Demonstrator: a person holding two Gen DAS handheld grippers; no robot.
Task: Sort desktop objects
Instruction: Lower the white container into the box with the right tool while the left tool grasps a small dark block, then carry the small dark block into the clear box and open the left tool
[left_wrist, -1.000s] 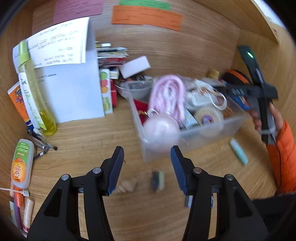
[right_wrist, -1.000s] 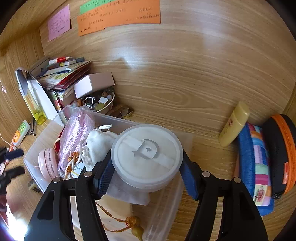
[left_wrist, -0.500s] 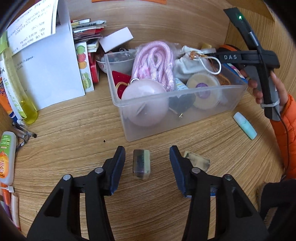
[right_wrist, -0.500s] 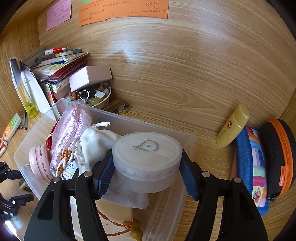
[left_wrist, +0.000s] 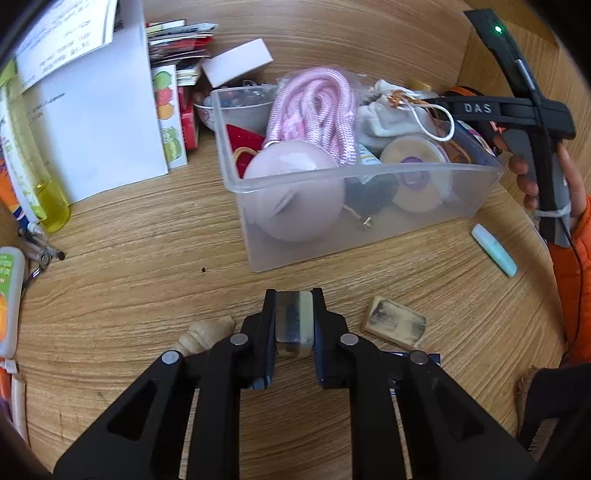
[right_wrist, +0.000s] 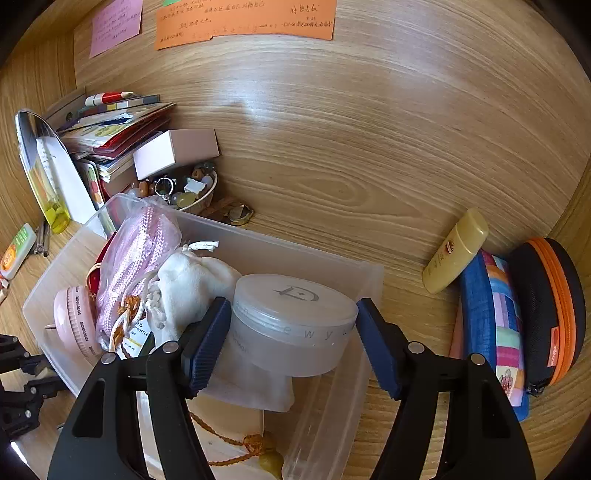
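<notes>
The left wrist view looks steeply down, close over the wooden desk (left_wrist: 129, 295), towards the near long wall of the clear plastic storage bin (left_wrist: 369, 206). The right wrist view hangs close above that bin (right_wrist: 369, 273), facing the back panel beyond it. Both views share the bin's contents, including the pink braided rope (left_wrist: 314, 107) (right_wrist: 140, 243).

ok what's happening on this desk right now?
A person is sorting desk clutter into a clear bin with two handheld tongs. The left tongs have shut on a small dirty eraser lying on the desk in front of the bin. The right tongs are over the bin, jaws opening around a frosted jar. A second eraser lies beside the first.
</notes>
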